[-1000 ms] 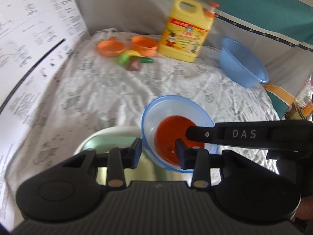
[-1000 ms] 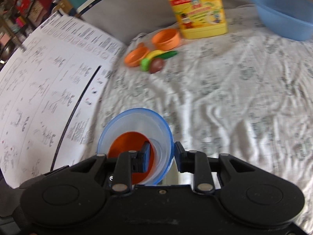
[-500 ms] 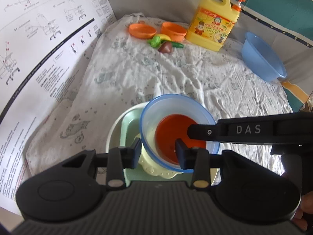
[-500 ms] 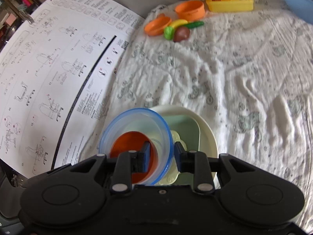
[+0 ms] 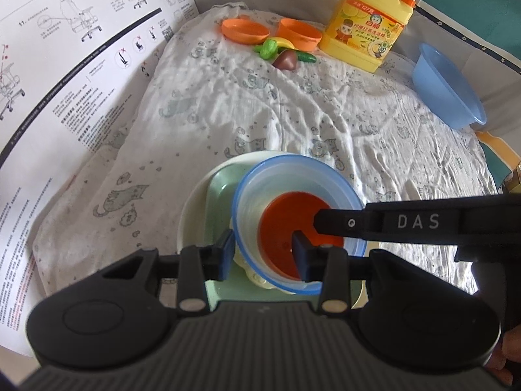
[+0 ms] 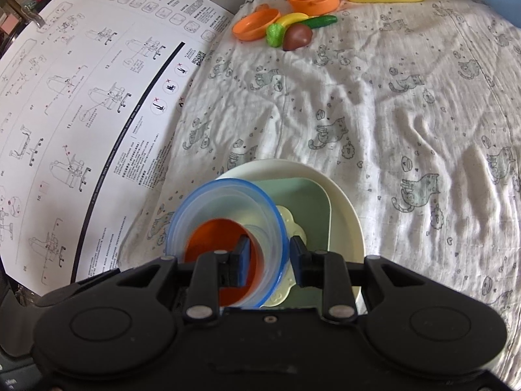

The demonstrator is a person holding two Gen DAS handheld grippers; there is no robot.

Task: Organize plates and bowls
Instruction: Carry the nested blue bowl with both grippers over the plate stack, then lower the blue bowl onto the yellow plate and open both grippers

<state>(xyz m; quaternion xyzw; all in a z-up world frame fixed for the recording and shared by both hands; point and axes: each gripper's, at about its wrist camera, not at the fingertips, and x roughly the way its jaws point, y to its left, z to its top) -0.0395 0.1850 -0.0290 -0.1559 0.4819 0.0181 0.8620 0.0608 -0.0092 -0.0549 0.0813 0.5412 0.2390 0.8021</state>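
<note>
A clear bowl with a blue rim (image 5: 293, 176) (image 6: 228, 202) has an orange bowl (image 5: 286, 228) (image 6: 215, 238) nested in it. It hangs, tilted, just above a stack of plates: a white round plate (image 5: 195, 202) (image 6: 342, 202), a green square plate (image 5: 221, 195) (image 6: 302, 202) and a pale yellow scalloped plate (image 6: 289, 221). My left gripper (image 5: 262, 254) is shut on the bowl's near wall. My right gripper (image 6: 270, 257) is shut on the opposite wall, and one of its fingers (image 5: 342, 223) reaches into the bowl from the right.
At the back of the patterned cloth (image 5: 260, 114) are two orange dishes (image 5: 244, 29) (image 5: 299, 34), toy fruit (image 5: 283, 53) and a yellow detergent jug (image 5: 368, 29). A blue basin (image 5: 446, 91) sits at the right. A large printed instruction sheet (image 5: 65, 81) lies along the left.
Both grippers have come down and nearer with the bowl between them. The plate stack, mostly hidden before, now shows directly beneath the bowl.
</note>
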